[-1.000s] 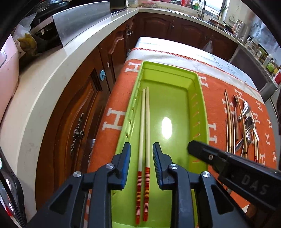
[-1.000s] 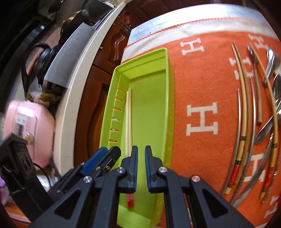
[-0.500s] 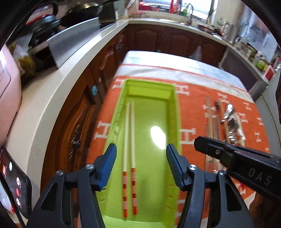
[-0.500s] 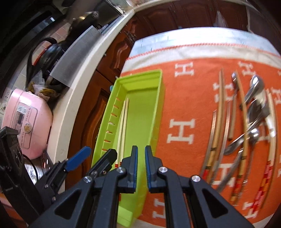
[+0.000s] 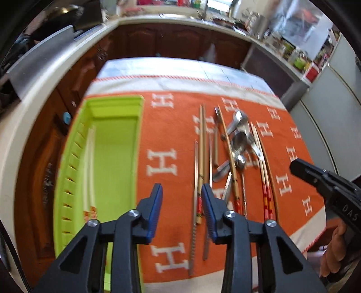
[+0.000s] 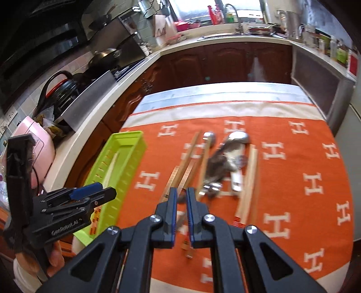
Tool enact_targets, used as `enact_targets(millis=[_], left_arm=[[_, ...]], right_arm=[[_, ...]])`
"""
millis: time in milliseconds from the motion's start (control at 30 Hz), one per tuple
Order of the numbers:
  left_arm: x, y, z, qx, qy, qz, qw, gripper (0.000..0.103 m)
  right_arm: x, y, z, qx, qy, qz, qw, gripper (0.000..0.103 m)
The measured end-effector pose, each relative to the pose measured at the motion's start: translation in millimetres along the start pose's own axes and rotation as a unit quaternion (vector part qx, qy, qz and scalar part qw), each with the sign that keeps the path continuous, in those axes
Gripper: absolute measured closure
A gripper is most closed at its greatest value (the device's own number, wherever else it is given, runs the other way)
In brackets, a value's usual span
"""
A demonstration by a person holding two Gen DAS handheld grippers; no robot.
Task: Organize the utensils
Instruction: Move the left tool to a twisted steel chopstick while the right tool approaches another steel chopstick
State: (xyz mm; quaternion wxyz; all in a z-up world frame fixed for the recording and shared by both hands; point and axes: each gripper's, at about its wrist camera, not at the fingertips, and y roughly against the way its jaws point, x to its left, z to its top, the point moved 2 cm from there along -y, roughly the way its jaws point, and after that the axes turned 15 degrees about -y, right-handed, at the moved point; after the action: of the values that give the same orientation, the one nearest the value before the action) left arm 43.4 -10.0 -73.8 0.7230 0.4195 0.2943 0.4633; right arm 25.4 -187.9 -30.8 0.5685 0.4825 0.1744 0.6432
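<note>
Both grippers have swung right, off the tray and over the loose utensils.

The left gripper [image 5: 181, 195], jaws narrowing with nothing between them, and the right gripper [image 6: 181, 198], fingers nearly together and empty, hang above chopsticks [image 5: 201, 157] and spoons [image 5: 241, 135] on the orange cloth [image 5: 167, 126]. The green tray [image 5: 74, 178], left, holds two chopsticks [image 5: 89, 171].

Home kitchen: L-shaped white counter [image 6: 126, 74] over dark wood cabinets [image 6: 225, 63], sink faucet [image 6: 232, 13] by the window, wok [image 6: 106, 55] on the stove, pink rice cooker [image 6: 39, 146], bottles and jars along the far counter.
</note>
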Motion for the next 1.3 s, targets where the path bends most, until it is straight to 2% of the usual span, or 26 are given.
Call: enact_targets(millis=[133, 300, 600, 900, 1100, 1200, 1300], left_arm=[[-17, -21, -9, 0.034, -0.019, 0.002, 0.9992, 0.078], [-25, -41, -23, 0.069, -0.018, -0.001, 0.9975, 0.079], [-28, -62, -43, 0.117, -0.013, 0.006, 0.9930, 0.079], [-37, -64, -44, 0.108, -0.051, 0.035, 0.9923, 0.079], [-49, -66, -43, 0.106, -0.065, 0.041, 0.9914, 0.079], [-48, -61, -46, 0.093, -0.057, 0.020, 0.9939, 0.095], [-43, -61, -48, 0.073, -0.035, -0.002, 0.9967, 0.099]], right_arm=[[-24, -2, -8, 0.011, -0.017, 0.001, 1.000, 0.095], [-38, -15, -22, 0.033, -0.016, 0.005, 0.999, 0.095], [-28, -33, -39, 0.064, 0.011, 0.025, 0.998, 0.095], [-24, -44, -44, 0.078, 0.017, 0.022, 0.997, 0.095], [-17, -44, -46, 0.077, 0.032, 0.020, 0.996, 0.095], [-11, -46, -47, 0.079, 0.041, 0.021, 0.996, 0.095], [-7, -52, -49, 0.085, 0.042, 0.019, 0.995, 0.095]])
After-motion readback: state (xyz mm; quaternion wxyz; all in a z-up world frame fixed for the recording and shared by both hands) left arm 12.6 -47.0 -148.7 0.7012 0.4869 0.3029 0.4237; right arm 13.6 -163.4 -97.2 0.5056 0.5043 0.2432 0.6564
